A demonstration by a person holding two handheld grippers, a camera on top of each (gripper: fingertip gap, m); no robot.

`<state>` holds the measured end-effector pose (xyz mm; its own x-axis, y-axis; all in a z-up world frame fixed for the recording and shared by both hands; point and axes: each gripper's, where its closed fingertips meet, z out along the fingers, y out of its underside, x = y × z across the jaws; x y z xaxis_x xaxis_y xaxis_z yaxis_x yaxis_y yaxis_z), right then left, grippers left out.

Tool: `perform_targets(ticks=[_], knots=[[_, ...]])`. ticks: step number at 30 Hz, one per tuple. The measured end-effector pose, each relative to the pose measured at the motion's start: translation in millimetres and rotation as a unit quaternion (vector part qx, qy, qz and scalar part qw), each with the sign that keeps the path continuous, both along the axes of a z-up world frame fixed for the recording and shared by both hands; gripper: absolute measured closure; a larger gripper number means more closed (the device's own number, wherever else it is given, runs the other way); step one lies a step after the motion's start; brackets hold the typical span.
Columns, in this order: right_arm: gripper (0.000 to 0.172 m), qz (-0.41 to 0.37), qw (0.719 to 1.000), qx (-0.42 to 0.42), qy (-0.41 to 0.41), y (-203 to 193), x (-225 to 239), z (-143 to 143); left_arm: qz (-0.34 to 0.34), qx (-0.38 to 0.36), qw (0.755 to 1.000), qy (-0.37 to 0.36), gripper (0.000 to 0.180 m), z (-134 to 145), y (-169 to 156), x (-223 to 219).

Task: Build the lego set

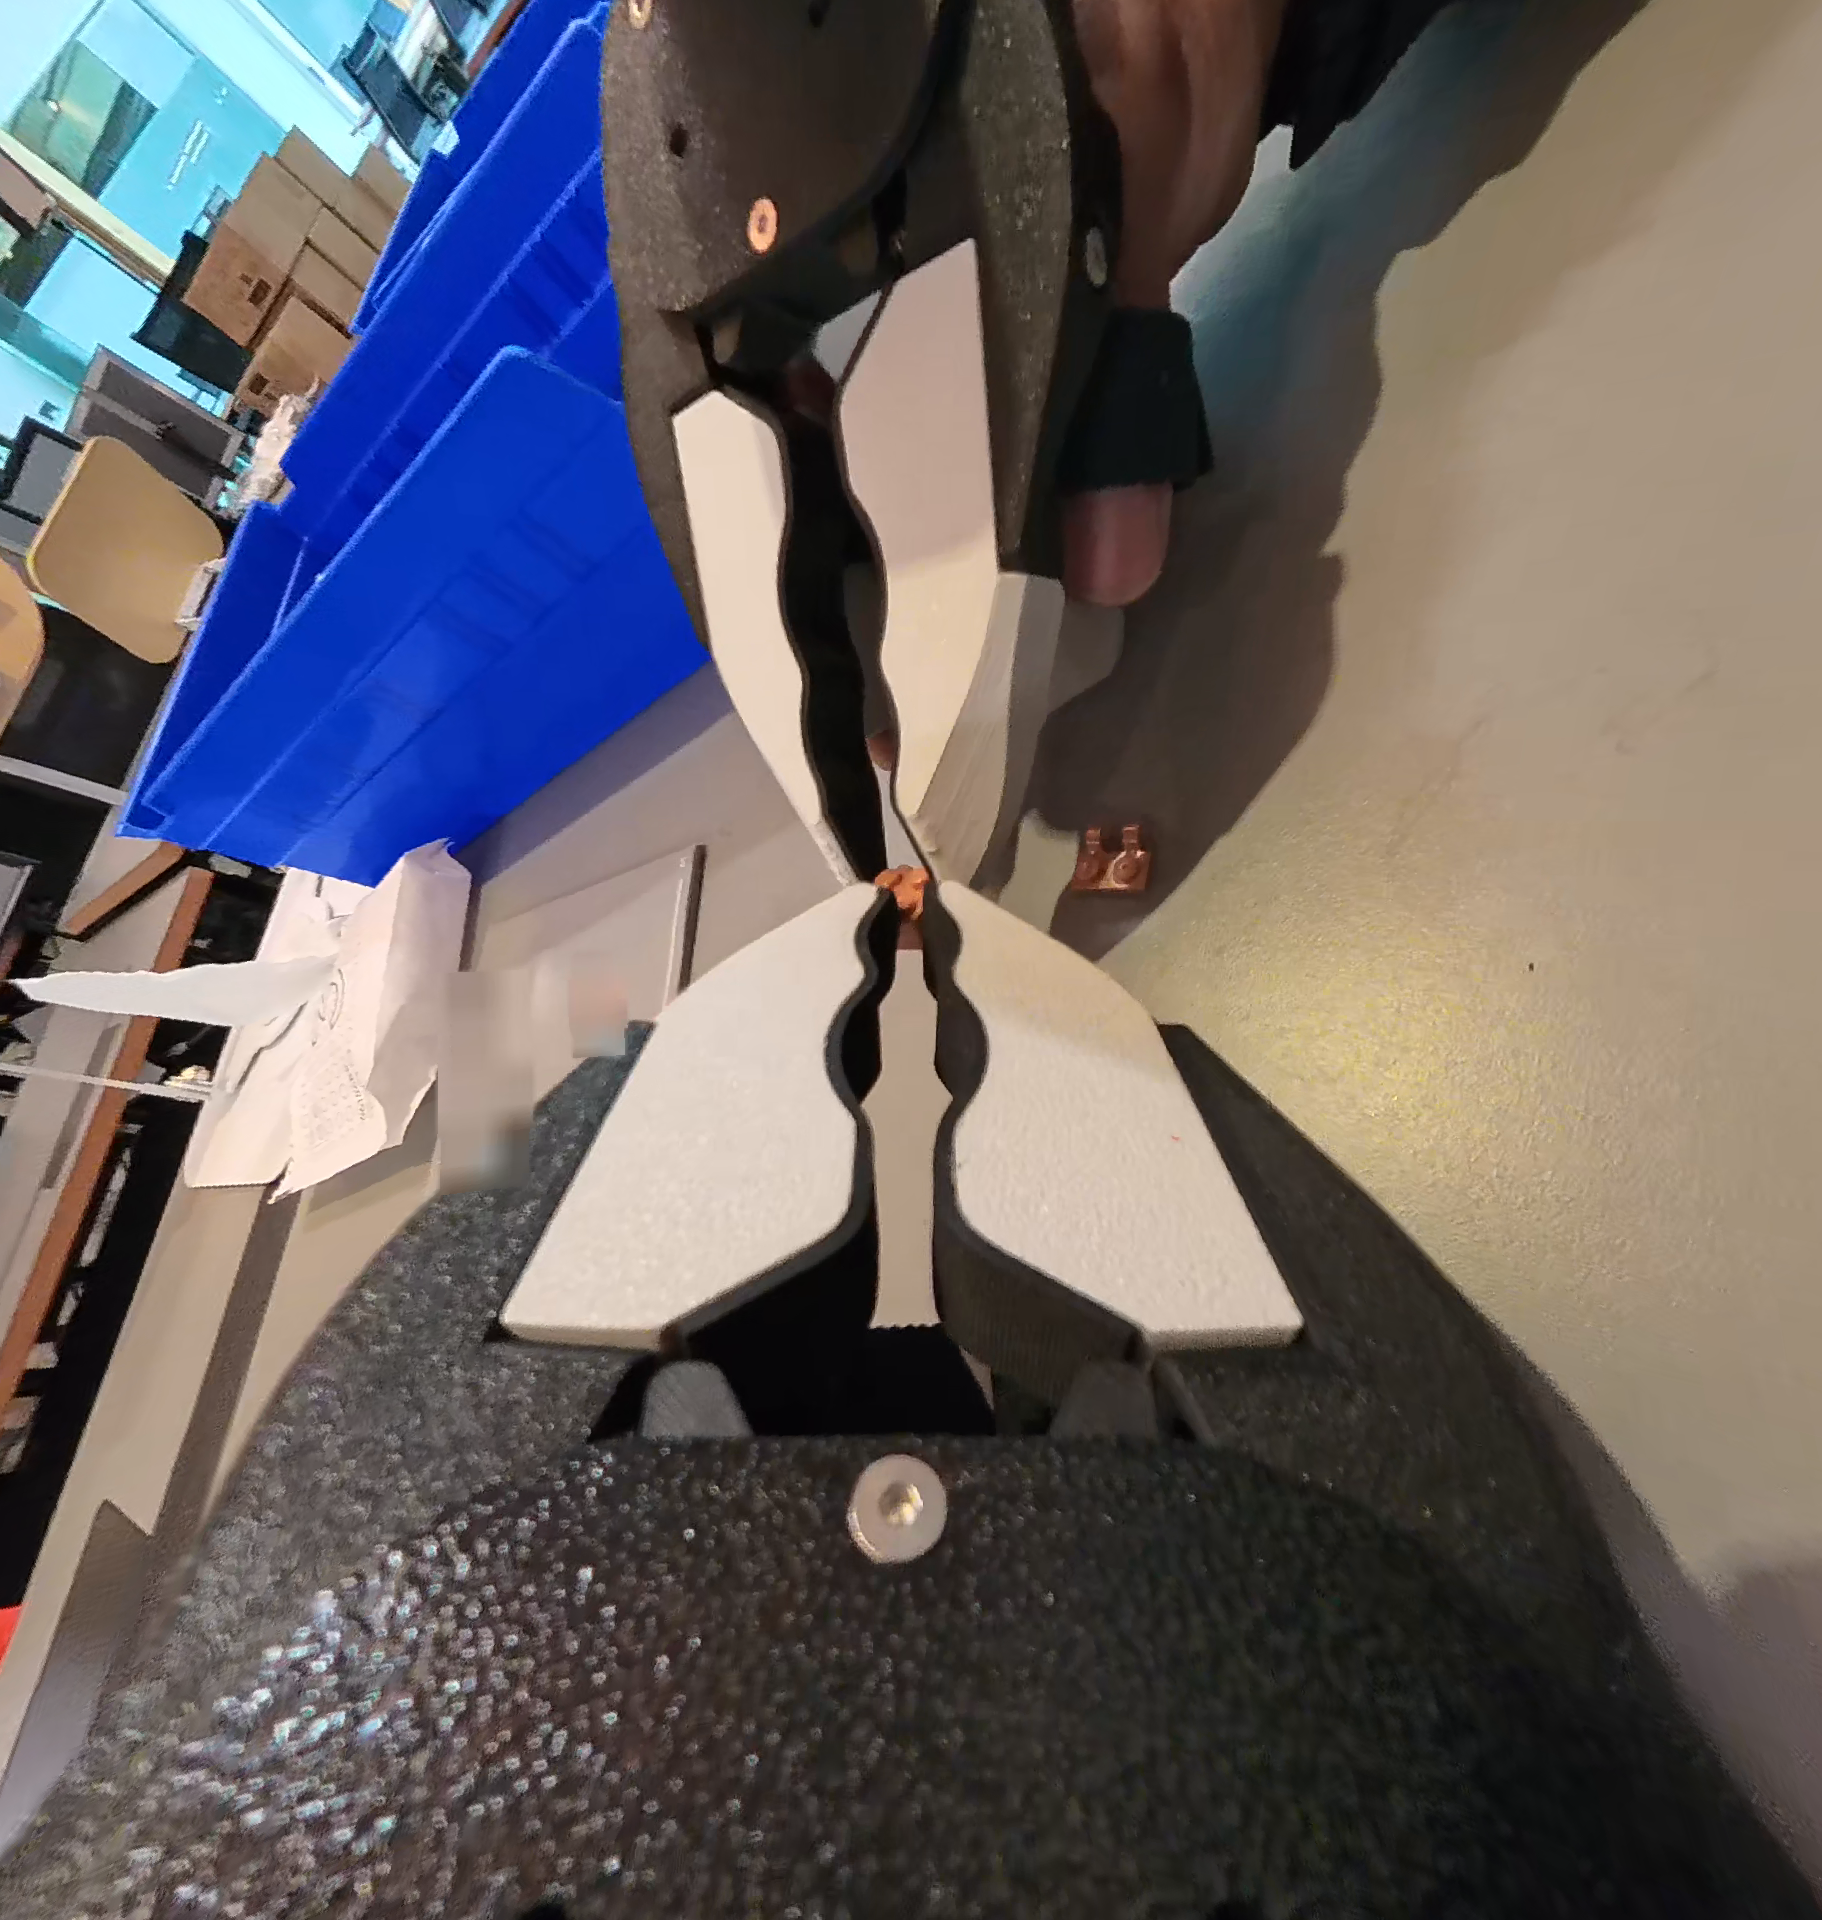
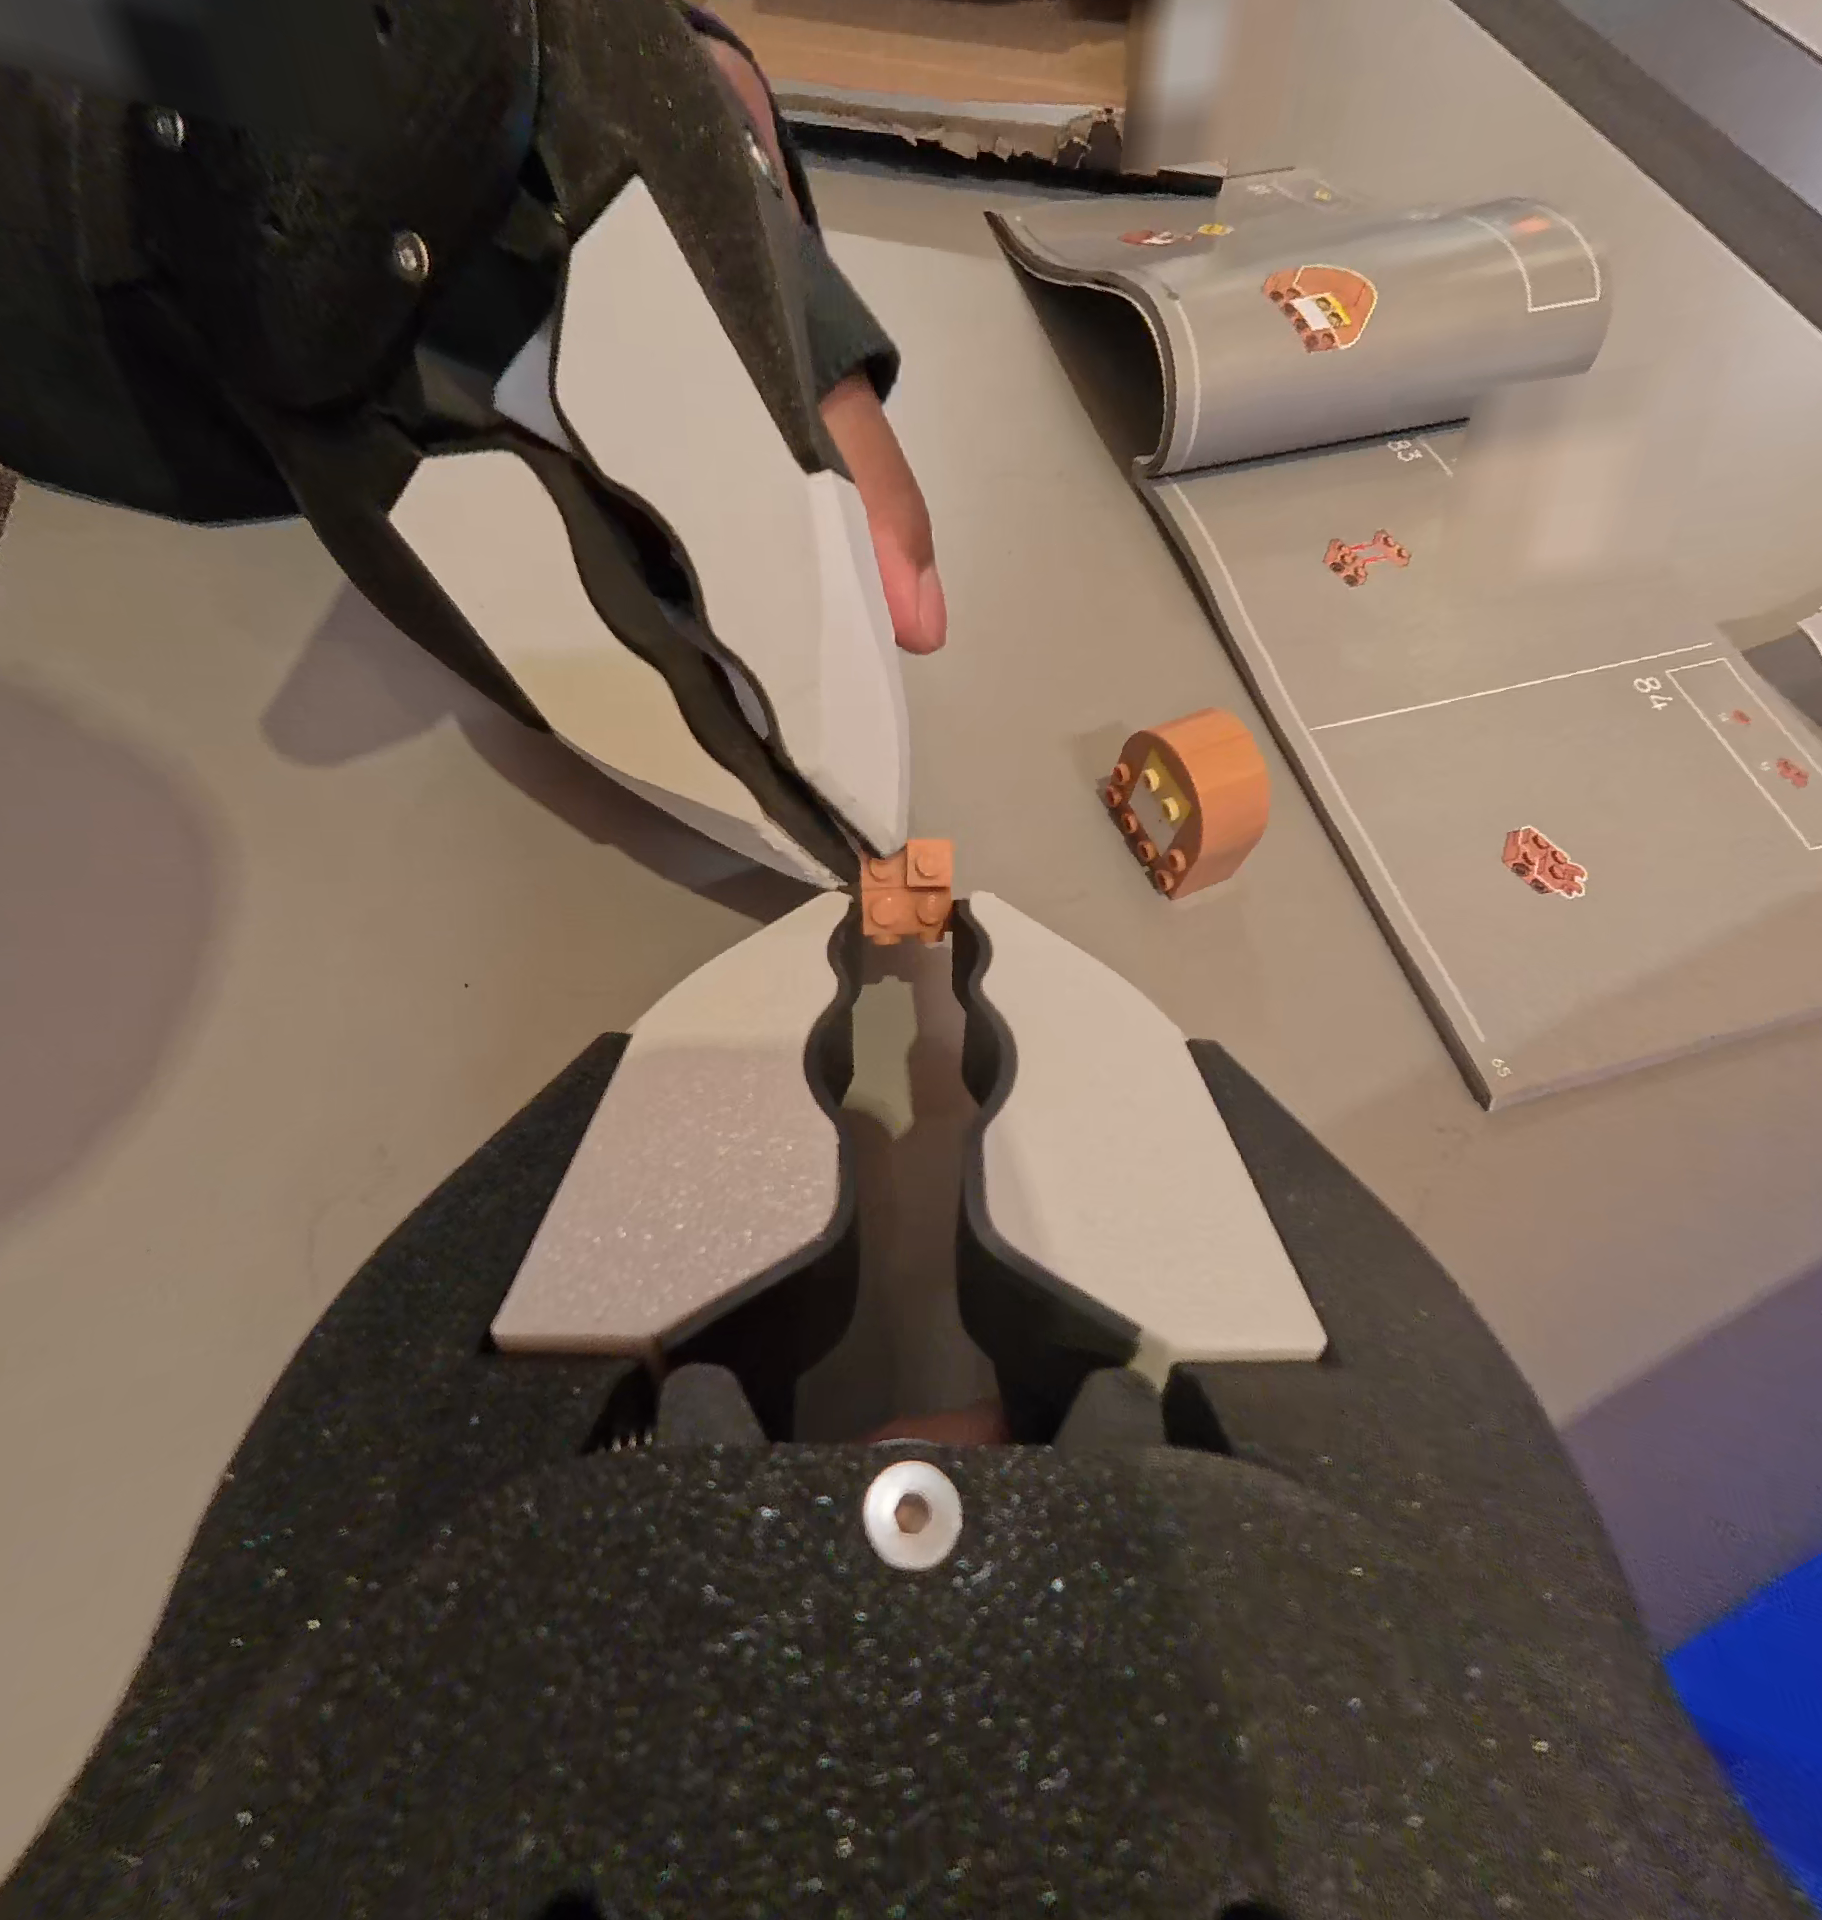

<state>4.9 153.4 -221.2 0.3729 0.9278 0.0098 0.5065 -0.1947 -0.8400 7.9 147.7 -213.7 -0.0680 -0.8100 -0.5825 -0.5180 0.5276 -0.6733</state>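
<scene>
Both tools clamp orange brick assy (image 2: 905, 896) mid-air; tabletop (image 2: 367, 987) below open

The small orange-brown brick assembly (image 2: 905, 891) sits right at centre, clear of the grey table (image 2: 263, 935): a studded plate facing up with a smaller single-stud square plate stacked on its far right corner. The right gripper (image 2: 905, 930) clamps its near edge, pads pressed to both sides. The left gripper (image 2: 857, 871) comes in from the far left, its tips nearly together and pinching the far left corner. In the left wrist view the same piece (image 1: 904, 891) shows edge-on, only a sliver between the tips. A separate small brown studded plate with two clips (image 1: 1119, 860) lies flat on the table just beyond.
</scene>
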Motion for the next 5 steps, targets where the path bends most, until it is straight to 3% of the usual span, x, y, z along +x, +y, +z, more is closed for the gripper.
perform_targets(ticks=[5], knots=[[0.156,0.002,1.0,-0.003,0.016,0.0,0.0,3.8,-0.001,-0.017,1.0,-0.023,0.176,7.7,-0.1,0.3]])
